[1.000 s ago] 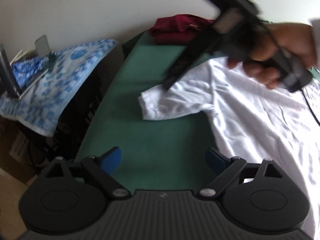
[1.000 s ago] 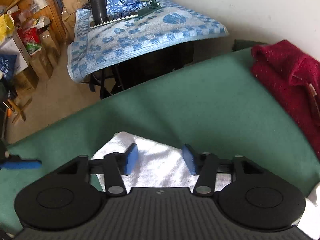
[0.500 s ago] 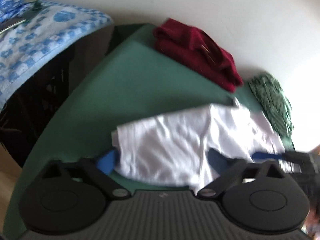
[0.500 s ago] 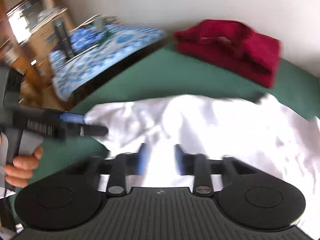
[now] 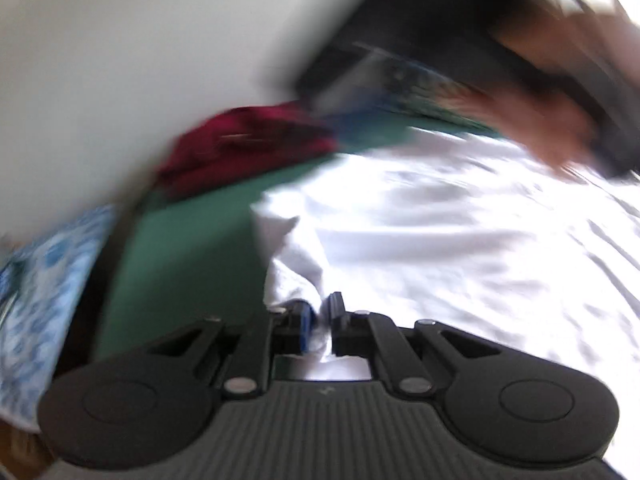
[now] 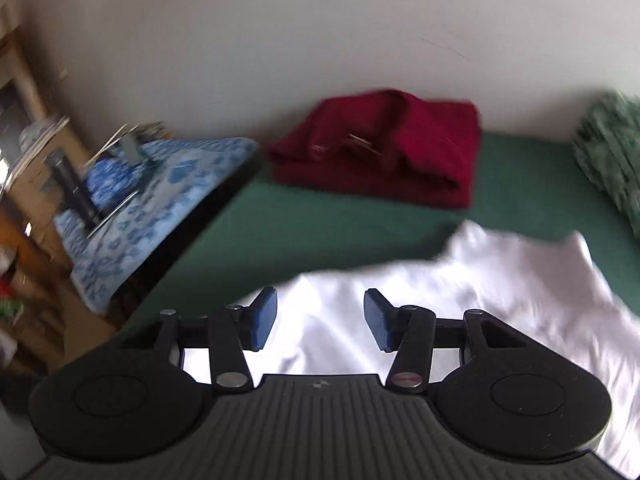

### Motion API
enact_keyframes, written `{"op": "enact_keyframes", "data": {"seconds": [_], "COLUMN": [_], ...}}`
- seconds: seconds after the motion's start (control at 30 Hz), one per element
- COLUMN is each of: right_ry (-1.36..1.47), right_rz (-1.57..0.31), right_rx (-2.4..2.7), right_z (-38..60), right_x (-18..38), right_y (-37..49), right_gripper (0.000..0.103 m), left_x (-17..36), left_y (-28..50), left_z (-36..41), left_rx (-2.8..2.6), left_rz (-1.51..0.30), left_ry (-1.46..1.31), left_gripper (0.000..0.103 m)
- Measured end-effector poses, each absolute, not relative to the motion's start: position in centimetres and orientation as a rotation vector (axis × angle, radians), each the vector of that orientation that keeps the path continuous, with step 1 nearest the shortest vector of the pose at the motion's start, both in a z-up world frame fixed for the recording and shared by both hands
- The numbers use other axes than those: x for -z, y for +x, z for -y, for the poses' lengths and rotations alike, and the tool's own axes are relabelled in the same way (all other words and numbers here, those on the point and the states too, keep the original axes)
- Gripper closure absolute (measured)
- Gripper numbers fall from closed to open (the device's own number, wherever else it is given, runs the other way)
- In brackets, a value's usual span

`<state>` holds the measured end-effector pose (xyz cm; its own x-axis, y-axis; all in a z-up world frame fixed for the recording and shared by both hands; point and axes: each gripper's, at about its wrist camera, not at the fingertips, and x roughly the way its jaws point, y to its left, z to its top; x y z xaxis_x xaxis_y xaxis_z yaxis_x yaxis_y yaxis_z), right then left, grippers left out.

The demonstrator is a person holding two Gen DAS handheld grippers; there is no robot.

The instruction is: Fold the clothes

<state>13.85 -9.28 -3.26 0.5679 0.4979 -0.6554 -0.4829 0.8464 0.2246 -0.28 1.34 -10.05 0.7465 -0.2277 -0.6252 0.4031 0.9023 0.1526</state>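
1. Left gripper, nearest in its own view: blue pads drawn together on a bunched fold of the white shirt, cloth visibly pinched between them; the grip sits at the shirt's left edge, by the sleeve.
2. Right gripper, nearest in its own view: jaws standing apart, roughly half spread, with nothing between the pads; it hangs over the white shirt without touching it (the left-wrist view shows it only as a dark blur, held by a hand).
3. White shirt, middle ground: spread and wrinkled across the green table cover, filling the near right of both views; one sleeve or corner points toward the far edge.
4. Step in hand, as judged: carrying the pinched edge across to make a fold; to do it well, keep the pinch firm, lift only enough to clear the cloth beneath, lay the edge straight and parallel to the opposite side, and let the free gripper pin or smooth the body so it does not drag along.
5. Red garment, far: folded, resting on the cover near the wall; apart from the shirt.
6. Green patterned garment, far right: partly cut off by the frame edge.
7. Blue-and-white towel, far left: draped over separate furniture beside the table.
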Motion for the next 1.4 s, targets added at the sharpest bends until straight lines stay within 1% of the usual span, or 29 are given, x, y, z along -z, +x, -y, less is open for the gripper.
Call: {"op": "enact_keyframes", "data": {"seconds": [0.1, 0.23, 0.43, 0.47, 0.5, 0.53, 0.57, 0.7, 0.77, 0.93, 1.03, 1.13, 1.27, 1.4], "right_ry": [-0.082, -0.224, -0.347, -0.347, -0.317, -0.245, -0.143, 0.211, 0.256, 0.243, 0.334, 0.457, 0.534, 0.539], "right_rz": [-0.773, -0.849, -0.981, -1.003, -1.022, -1.021, -0.992, -0.814, -0.802, -0.873, -0.836, -0.790, -0.725, -0.736], "right_rx": [-0.656, -0.742, -0.748, -0.706, -0.667, -0.631, -0.595, -0.430, -0.320, -0.161, -0.136, -0.179, -0.342, -0.466], "right_z": [8.5, 8.0, 8.5, 8.7, 9.1, 9.9, 11.2, 17.6, 19.7, 21.7, 22.8, 23.5, 20.6, 14.7], "right_x": [2.1, 3.0, 7.5, 8.3, 8.8, 8.8, 8.4, 6.1, 6.4, 8.7, 8.4, 7.4, 3.8, 2.3], "right_y": [13.6, 12.6, 10.0, 9.9, 10.2, 10.5, 10.8, 10.1, 9.5, 8.8, 8.5, 8.8, 11.6, 16.3], "right_gripper": [0.051, 0.051, 0.052, 0.068, 0.103, 0.100, 0.102, 0.102, 0.102, 0.102, 0.102, 0.102, 0.102, 0.102], "left_x": [11.6, 13.0, 13.3, 13.4, 13.4, 13.4, 13.3, 13.1, 13.3, 13.1, 13.0, 12.2, 8.9, 6.6], "left_y": [-1.7, -2.6, -3.6, -3.6, -3.7, -3.8, -3.8, -4.1, -3.9, -4.3, -4.0, -2.7, -0.5, 2.2], "left_z": [2.1, 4.1, 4.9, 5.1, 5.3, 5.3, 5.3, 5.4, 5.7, 5.7, 5.6, 5.0, 1.3, -4.4], "left_rx": [0.438, 0.476, 0.496, 0.503, 0.511, 0.519, 0.523, 0.541, 0.543, 0.553, 0.543, 0.496, 0.373, 0.224], "left_rz": [-0.624, -0.601, -0.585, -0.585, -0.586, -0.590, -0.594, -0.608, -0.606, -0.599, -0.597, -0.583, -0.554, -0.576], "left_ry": [0.400, 0.511, 0.564, 0.570, 0.575, 0.578, 0.574, 0.560, 0.565, 0.581, 0.580, 0.559, 0.426, 0.298], "left_gripper": [0.101, 0.100, 0.099, 0.098, 0.097, 0.097, 0.097, 0.097, 0.097, 0.097, 0.095, 0.099, 0.100, 0.101]}}
